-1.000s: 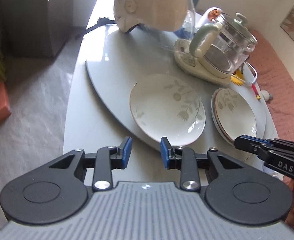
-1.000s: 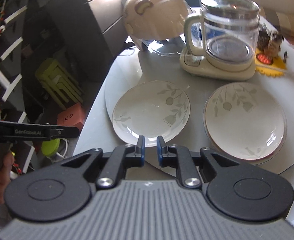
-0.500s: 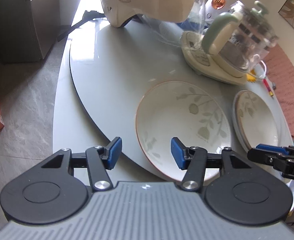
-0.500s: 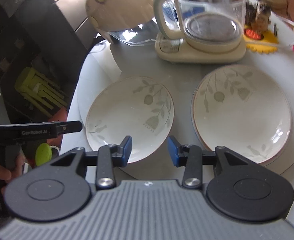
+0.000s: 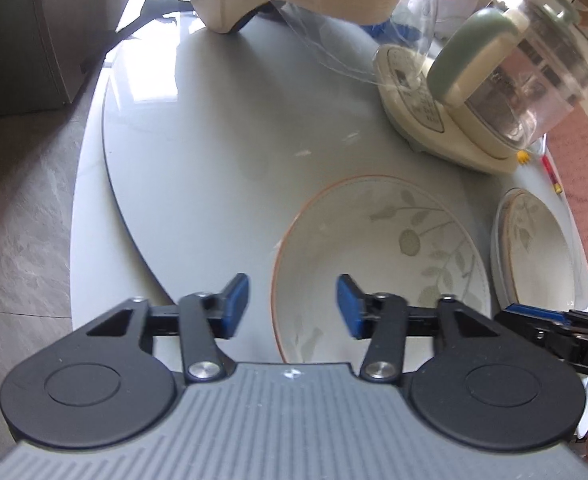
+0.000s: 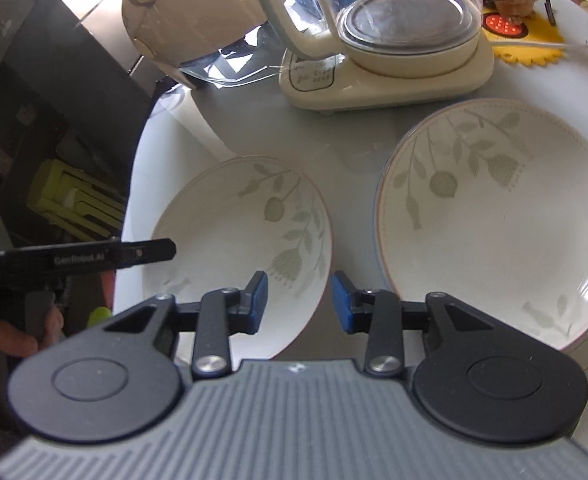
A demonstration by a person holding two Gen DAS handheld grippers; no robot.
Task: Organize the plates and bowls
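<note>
A white plate with a leaf pattern (image 5: 378, 264) (image 6: 234, 232) lies on the grey turntable (image 5: 214, 152). My left gripper (image 5: 293, 306) hovers over its left rim. The jaws are closing with the rim between them, and the pads do not press on it. My right gripper (image 6: 299, 302) hovers at the same plate's right rim. Its jaws are also closing, with the rim edge in the gap and no contact. To the right, a second matching plate (image 6: 494, 216) (image 5: 534, 256) rests on another one. Each gripper's tip shows in the other's view: right gripper (image 5: 534, 322), left gripper (image 6: 150, 250).
A glass kettle on a cream base (image 6: 394, 40) (image 5: 494, 92) stands behind the plates. A cream bear-shaped helmet with a clear visor (image 6: 190, 12) sits beside it. A yellow mat with a figurine (image 6: 518, 8) is at the back right. The table edge and floor lie to the left.
Both grippers have come down and closer to the left plate, which now fills more of each view. Both pairs of jaws stand wider than a second ago, slightly narrower than half a second ago.
</note>
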